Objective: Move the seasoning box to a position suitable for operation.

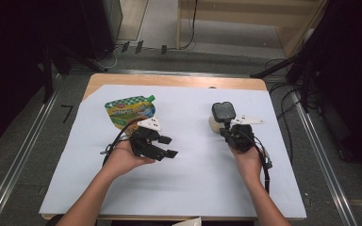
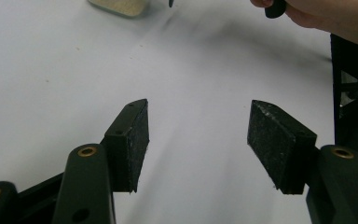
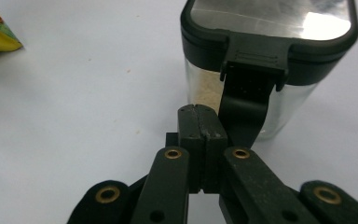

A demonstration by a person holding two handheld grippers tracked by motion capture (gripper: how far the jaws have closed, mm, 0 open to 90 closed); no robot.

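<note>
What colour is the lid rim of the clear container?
Black, around a shiny silver top on the container lid; the right gripper view shows it best.

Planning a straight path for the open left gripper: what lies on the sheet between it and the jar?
Nothing: in the high view, bare white sheet separates the left gripper from the jar.

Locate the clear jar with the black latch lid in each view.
High view: the jar stands right of centre on the white sheet, just ahead of the shut right tongs.
Left gripper view: the jar's base sits at the top edge, left of centre.
Right gripper view: the jar is at upper right, its latch hanging just beyond the tongs' tips.
Shared landmark: the white sheet under everything.
</note>
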